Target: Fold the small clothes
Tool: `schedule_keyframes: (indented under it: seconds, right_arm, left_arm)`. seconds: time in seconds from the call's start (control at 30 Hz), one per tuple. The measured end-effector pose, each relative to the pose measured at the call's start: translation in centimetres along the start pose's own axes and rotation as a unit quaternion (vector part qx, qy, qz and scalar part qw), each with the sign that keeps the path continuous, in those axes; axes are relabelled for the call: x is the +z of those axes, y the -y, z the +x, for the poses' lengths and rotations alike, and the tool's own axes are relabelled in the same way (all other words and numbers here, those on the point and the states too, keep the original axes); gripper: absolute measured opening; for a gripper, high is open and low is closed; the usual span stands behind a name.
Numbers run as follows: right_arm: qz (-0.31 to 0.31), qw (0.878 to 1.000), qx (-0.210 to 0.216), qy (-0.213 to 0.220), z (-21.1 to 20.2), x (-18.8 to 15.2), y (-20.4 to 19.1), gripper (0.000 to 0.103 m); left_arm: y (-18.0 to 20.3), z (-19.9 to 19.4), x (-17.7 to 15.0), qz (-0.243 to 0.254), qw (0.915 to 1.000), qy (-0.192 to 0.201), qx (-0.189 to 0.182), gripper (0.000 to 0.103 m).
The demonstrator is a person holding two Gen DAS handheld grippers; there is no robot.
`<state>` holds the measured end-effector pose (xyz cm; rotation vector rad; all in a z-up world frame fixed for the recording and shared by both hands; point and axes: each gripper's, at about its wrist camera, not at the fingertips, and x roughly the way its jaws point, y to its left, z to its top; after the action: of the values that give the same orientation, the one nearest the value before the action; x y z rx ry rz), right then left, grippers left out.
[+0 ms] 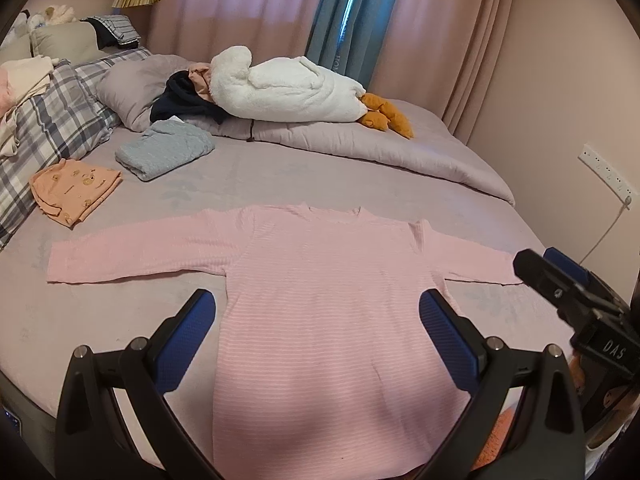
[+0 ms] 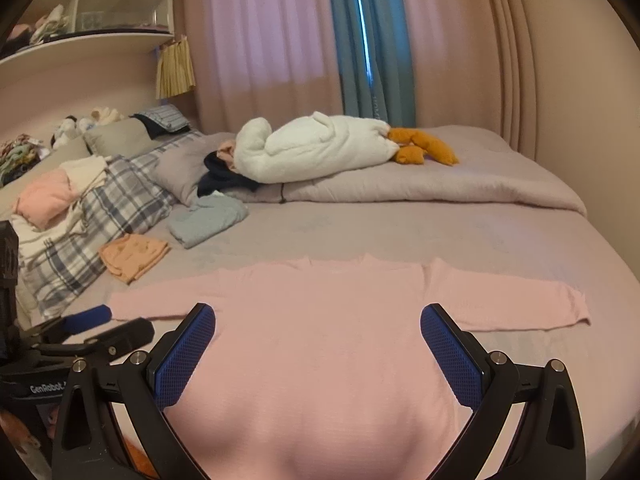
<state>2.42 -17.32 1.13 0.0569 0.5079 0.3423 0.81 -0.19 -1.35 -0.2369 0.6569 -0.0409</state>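
A pink striped long-sleeved top [image 1: 320,280] [image 2: 320,320] lies flat on the mauve bed [image 1: 280,176], front down or up I cannot tell, both sleeves spread sideways, neck pointing away. My left gripper [image 1: 318,304] hovers open above its body, blue pads either side of the torso. My right gripper [image 2: 318,320] is open too, over the same body, slightly to the right. In the left wrist view the right gripper [image 1: 560,280] shows at the right edge near the right cuff. Seen from the right wrist, the left gripper [image 2: 100,324] sits at the left by the left cuff.
A folded orange garment [image 1: 74,192] and a folded grey-blue one [image 1: 166,154] lie at the left of the bed. Plaid pillows [image 1: 52,120], a white plush goose [image 1: 288,92] and a rolled duvet [image 1: 360,140] lie behind. Curtains [image 1: 248,8] hang at the back; a power strip [image 1: 606,174] is on the right wall.
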Motion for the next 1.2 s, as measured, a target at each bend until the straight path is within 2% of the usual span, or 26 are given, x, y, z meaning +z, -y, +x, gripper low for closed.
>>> schedule_keyframes:
  seconds: [0.17, 0.33, 0.4, 0.63, 0.77, 1.0, 1.1, 1.2]
  right_arm:
    - [-0.008, 1.000, 0.001, 0.017, -0.7, 0.3, 0.2, 0.102]
    - [-0.006, 1.000, 0.006, 0.024, -0.8, 0.4, 0.6, 0.102]
    - [-0.005, 0.999, 0.019, 0.029, -0.9, 0.5, 0.8, 0.102]
    - [0.046, 0.995, 0.068, 0.051, -0.5, 1.8, 3.8, 0.102]
    - [0.060, 0.994, 0.077, 0.058, 0.7, 2.9, 5.8, 0.096]
    - [0.150, 0.987, 0.051, 0.031, 4.4, 3.9, 13.1, 0.079]
    - [0.189, 0.981, 0.010, 0.030, 5.2, 3.6, 16.5, 0.075]
    - [0.236, 0.971, -0.045, 0.019, 5.8, 2.1, 20.5, 0.074]
  left_arm:
    - [0.0, 0.7, -0.3, -0.005, 1.0000, -0.008, 0.001, 0.101]
    - [0.3, 0.6, -0.3, -0.010, 0.9998, 0.000, 0.016, 0.101]
    - [0.4, 0.5, -0.3, -0.010, 0.9999, 0.003, 0.011, 0.101]
    - [1.5, 2.4, -0.3, -0.001, 0.9996, -0.004, 0.028, 0.100]
    - [2.1, 4.1, -0.2, 0.001, 0.9994, -0.013, 0.033, 0.099]
    - [4.0, 7.6, 0.1, 0.008, 0.9993, -0.027, 0.024, 0.090]
    - [4.6, 8.9, 0.1, 0.002, 0.9992, -0.038, 0.011, 0.086]
    - [5.3, 10.5, -0.2, 0.006, 0.9984, -0.054, 0.013, 0.078]
